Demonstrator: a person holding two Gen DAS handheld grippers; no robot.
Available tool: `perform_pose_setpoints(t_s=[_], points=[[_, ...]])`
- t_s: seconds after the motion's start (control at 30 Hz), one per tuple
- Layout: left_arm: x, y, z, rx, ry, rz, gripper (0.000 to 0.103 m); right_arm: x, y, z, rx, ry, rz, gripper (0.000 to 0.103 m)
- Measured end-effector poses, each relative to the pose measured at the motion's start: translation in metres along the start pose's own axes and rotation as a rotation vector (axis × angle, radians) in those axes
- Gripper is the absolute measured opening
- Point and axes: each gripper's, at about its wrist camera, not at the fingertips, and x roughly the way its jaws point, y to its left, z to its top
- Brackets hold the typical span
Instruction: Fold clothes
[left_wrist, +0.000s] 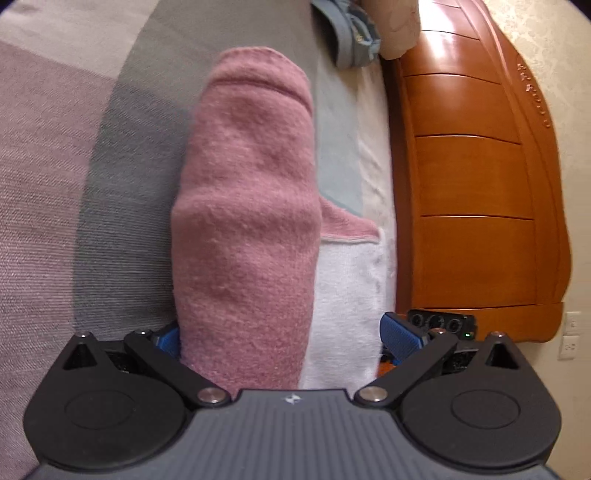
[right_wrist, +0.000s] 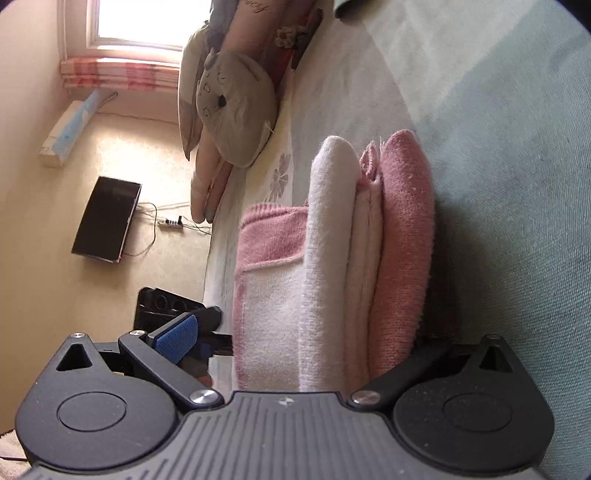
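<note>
The left gripper (left_wrist: 282, 338) has its jaws spread wide, and the folded towel (left_wrist: 247, 206) passes between them. The towel is pink on one face and white on the other. In the left view the pink roll stands in the middle and its near end goes down between the blue pads (left_wrist: 400, 336). The left pad is half hidden behind the pink cloth; the right pad stands apart from the white layer. I cannot tell if the left pad presses the cloth.

The towel lies on the bed (left_wrist: 122, 155), on a sheet with grey, mauve and pale green stripes. A wooden headboard (left_wrist: 476, 177) stands just beside the bed. A blue cloth (left_wrist: 354, 40) lies near the far end of the towel.

The right gripper (right_wrist: 295, 339) is also spread. In its view the towel (right_wrist: 402, 236) shows its folded edges: a pink layer, thin pale layers, and a white roll side by side. One blue pad (right_wrist: 177, 338) is clear of the towel; the other finger is hidden behind the pink layer, so I cannot tell if it touches. A plush toy (right_wrist: 229, 107) lies at the far part of the bed (right_wrist: 498, 147). A dark screen (right_wrist: 107, 219) is seen on the wall beyond.
</note>
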Motion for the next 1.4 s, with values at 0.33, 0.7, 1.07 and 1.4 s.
perform_pose_setpoints(t_s=[0.33, 0.7, 1.07, 1.4], points=[[0.021, -0.029, 0.018, -0.020, -0.003, -0.087, 0.101, -0.026, 0.014, 0.023, -0.040, -0.041, -0.056, 0.103], [0.122, -0.103, 0.054, 0.048, 0.117, -0.151, 0.101, -0.130, 0.011, 0.078, -0.074, -0.167, -0.243, 0.103], [0.238, -0.171, 0.075, 0.095, 0.153, -0.181, 0.101, -0.238, -0.005, 0.147, -0.122, -0.349, -0.396, 0.103], [0.218, -0.160, 0.074, 0.352, 0.152, 0.117, 0.102, -0.258, -0.033, 0.149, -0.149, -0.465, -0.697, 0.103]])
